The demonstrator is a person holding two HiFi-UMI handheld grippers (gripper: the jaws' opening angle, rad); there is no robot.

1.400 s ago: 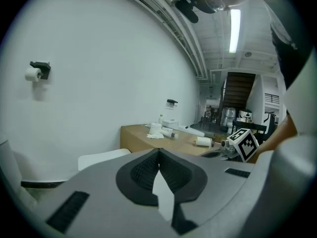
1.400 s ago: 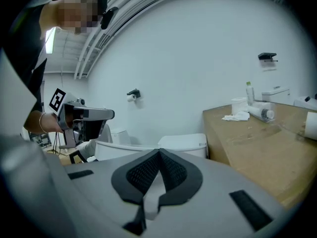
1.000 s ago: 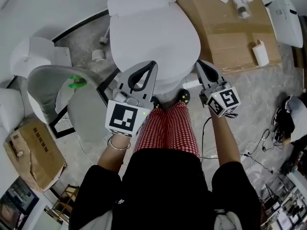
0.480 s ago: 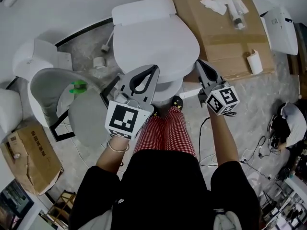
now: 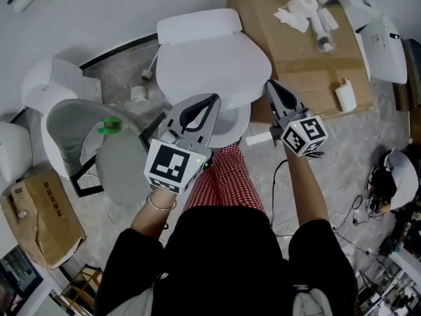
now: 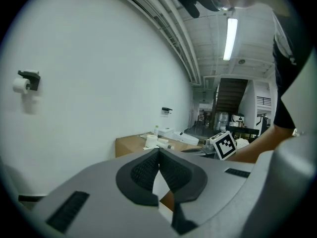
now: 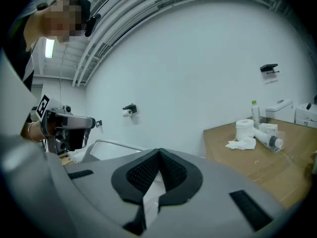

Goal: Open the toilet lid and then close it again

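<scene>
A plain white wall carries a paper-roll holder; a tube light glows overhead (dark staircase beyond), and a cardboard box stands on grey speckled floor

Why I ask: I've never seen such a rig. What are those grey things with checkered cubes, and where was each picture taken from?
A person stands over a toilet with a hand-held claw in each hand; the cubes are part of them. The top-down picture comes from a camera on the person's head: left claw, right claw, both near the front of the toilet lid, which is down. The other two come from cameras riding on each claw, looking along its jaws. Both are shut, holding nothing. Cardboard lies beside the toilet.
</scene>
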